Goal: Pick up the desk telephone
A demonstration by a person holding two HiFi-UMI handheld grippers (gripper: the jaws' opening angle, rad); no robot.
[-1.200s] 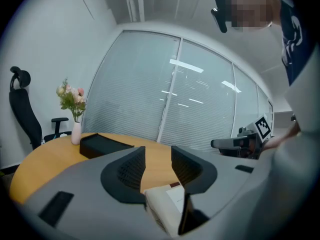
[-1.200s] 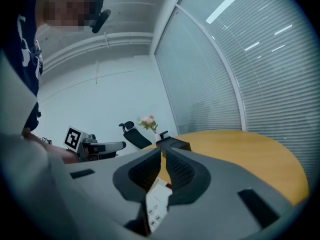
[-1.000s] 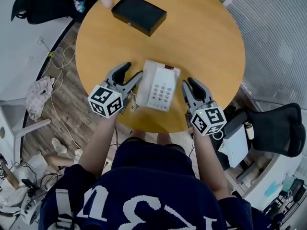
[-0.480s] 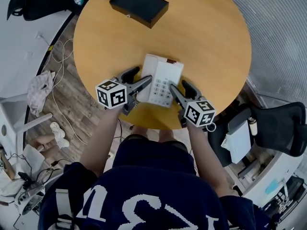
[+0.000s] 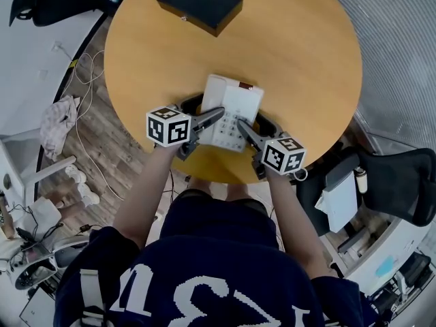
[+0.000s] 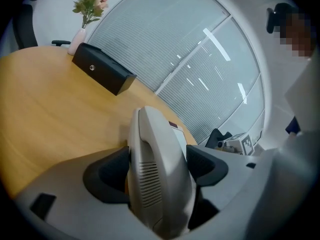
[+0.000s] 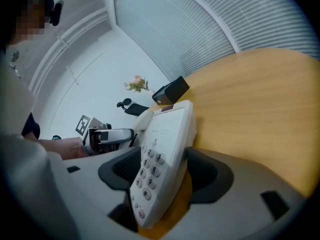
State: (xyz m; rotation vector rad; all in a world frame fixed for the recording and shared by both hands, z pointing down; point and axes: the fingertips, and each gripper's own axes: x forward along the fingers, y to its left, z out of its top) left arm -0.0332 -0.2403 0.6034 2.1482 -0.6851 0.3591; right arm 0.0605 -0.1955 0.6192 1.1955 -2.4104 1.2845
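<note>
Since a second ago both my claws have been dropping from beside the desk telephone [image 5: 235, 104] and drawing in onto it. They are now straddling its two near corners.

The black box [image 5: 199, 3] is sitting at the far side of the round table [image 5: 293, 60] with its lid shut, so I am seeing nothing of its inside. Beyond it, a pale vase [image 6: 76, 40] is holding a bunch of flowers [image 6: 90, 1] at the table's far edge.

My left gripper [image 6: 157, 169] is opening, and the handset side of the telephone is standing between its jaws, filling most of the gap. I am not seeing the pads press on it. My right gripper [image 7: 162, 170] is opening too, with the keypad edge between its jaws and a strip of wood showing beside the outer pad.

The telephone is lying flat near the table edge closest to my body, handset in its cradle, well apart from the box. Bare wood is spreading wide beyond it and to my right. An office chair [image 5: 402, 182] is standing off the table on that side.
</note>
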